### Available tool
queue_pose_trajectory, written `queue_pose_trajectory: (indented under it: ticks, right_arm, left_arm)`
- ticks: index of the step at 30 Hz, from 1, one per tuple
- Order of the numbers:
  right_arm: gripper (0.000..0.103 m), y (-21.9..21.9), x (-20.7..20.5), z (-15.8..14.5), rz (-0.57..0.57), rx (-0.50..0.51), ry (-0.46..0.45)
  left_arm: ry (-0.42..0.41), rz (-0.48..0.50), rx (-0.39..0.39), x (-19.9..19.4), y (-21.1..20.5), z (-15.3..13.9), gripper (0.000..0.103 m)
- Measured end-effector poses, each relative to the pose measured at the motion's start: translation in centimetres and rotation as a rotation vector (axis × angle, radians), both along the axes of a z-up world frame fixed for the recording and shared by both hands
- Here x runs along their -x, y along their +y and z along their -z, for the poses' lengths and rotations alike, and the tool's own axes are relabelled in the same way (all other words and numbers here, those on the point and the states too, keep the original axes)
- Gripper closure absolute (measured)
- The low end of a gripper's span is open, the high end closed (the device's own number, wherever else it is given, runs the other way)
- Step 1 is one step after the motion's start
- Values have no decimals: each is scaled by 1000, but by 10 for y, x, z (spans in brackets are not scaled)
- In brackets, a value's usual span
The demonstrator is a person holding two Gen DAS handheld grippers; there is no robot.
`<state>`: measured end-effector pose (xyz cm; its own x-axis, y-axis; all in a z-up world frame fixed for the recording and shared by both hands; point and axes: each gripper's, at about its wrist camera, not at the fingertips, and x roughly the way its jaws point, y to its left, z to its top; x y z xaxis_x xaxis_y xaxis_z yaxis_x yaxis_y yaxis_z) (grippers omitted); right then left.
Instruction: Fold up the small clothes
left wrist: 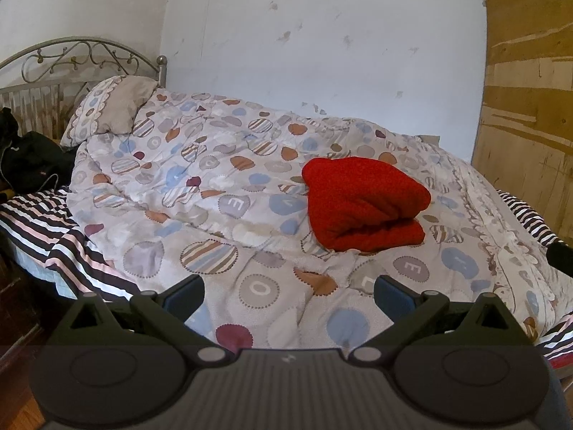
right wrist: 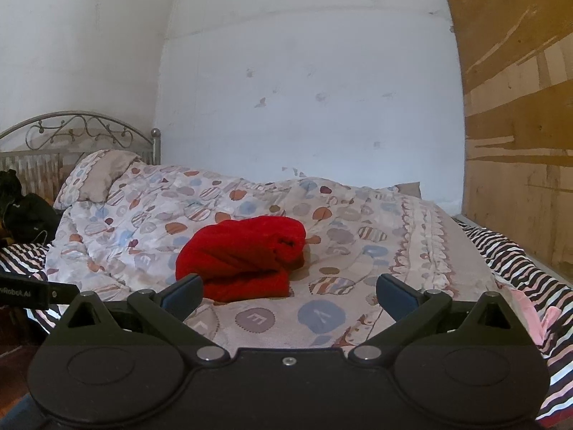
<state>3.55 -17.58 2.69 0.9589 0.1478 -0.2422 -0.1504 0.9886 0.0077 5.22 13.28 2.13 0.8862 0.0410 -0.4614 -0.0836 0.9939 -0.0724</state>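
Fingers of the left gripper and right gripper are spread wide and empty, short of the folded red garment lying on the bed's patterned quilt.

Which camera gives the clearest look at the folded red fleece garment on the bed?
The left wrist view: the folded red fleece garment appears larger and unobstructed. In the right wrist view a gripper finger overlaps its lower left edge.
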Motion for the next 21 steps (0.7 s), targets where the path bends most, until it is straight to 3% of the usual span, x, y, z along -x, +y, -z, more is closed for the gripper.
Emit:
queue_pose_trajectory:
  ticks: [21]
  right_arm:
    - [0, -7, 2, 0, 11, -18, -6]
  left_arm:
    - [-5, -16, 0, 3, -3, 1, 0]
